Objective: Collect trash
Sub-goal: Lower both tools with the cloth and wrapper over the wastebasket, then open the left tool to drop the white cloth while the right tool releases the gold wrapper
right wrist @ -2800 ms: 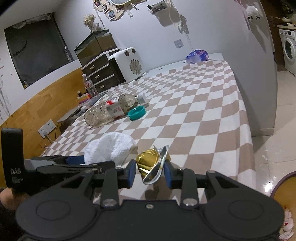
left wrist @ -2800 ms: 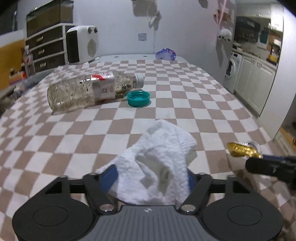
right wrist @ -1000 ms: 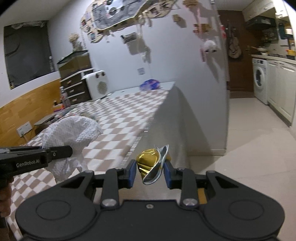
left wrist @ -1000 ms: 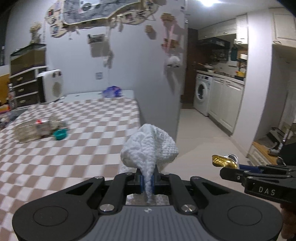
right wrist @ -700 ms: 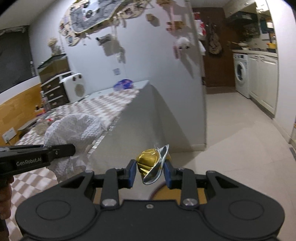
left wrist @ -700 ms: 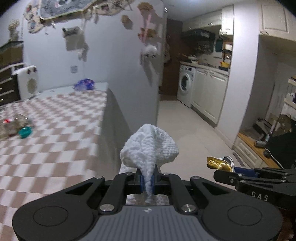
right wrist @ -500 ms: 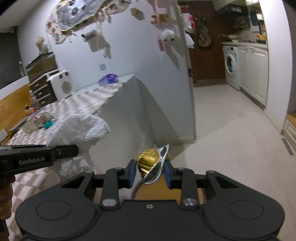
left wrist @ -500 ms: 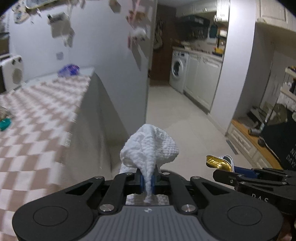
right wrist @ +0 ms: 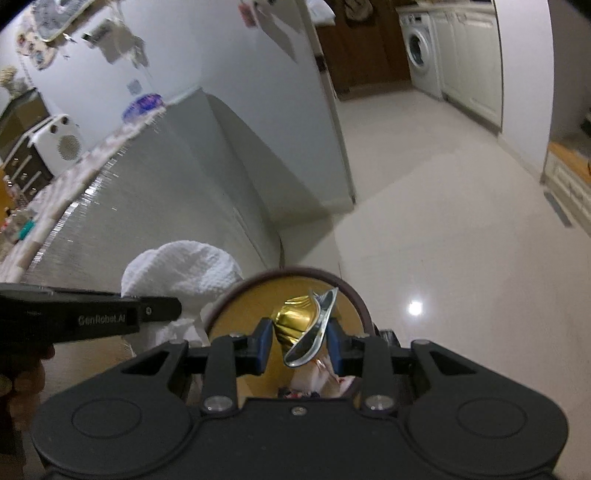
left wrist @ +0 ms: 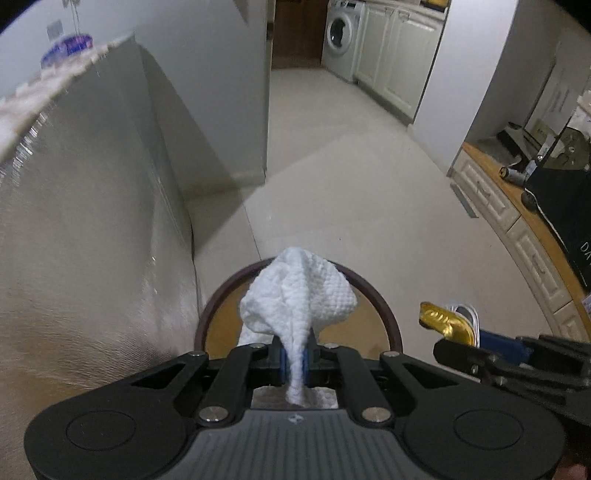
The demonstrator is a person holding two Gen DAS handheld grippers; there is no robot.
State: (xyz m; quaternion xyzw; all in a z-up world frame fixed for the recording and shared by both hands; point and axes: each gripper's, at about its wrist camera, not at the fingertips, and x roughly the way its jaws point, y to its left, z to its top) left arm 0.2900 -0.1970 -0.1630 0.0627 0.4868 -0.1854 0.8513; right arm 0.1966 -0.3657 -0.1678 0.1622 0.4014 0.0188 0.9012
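Pale glossy floor tiles (left wrist: 351, 177) fill both views, with a washing machine (left wrist: 341, 35) at the far end of the passage. At far left the bench (left wrist: 74, 206) presents its draped grey side; only a sliver of its checked top remains visible along the upper edge.

Change noted: a moment ago both claws faced across the bench top, where a bottle and a cap lay. Both now point steeply down past the bench's near corner at a round bin (left wrist: 391, 325) on the floor, dark-rimmed with a tan-yellow interior. Judgement: the carry is nearly complete and release into the bin is the outstanding step; the bottle and cap are not in these hands and would need a further trip.

Left claw (left wrist: 294, 360): clenched tight on the pinched tail of a white paper towel (left wrist: 299, 299), soft, waffle-textured, bulging above the pads. It hangs over the bin's mouth in the left wrist view.

Right claw (right wrist: 299, 341): grasping a gold coffee capsule (right wrist: 293, 321), thin crumpled foil, dented dome, with a silvery lid peeled askew. It sits over the bin's opening (right wrist: 236, 314) in the right wrist view. Crumpled red-and-white waste (right wrist: 317, 380) is already visible in the bin below.
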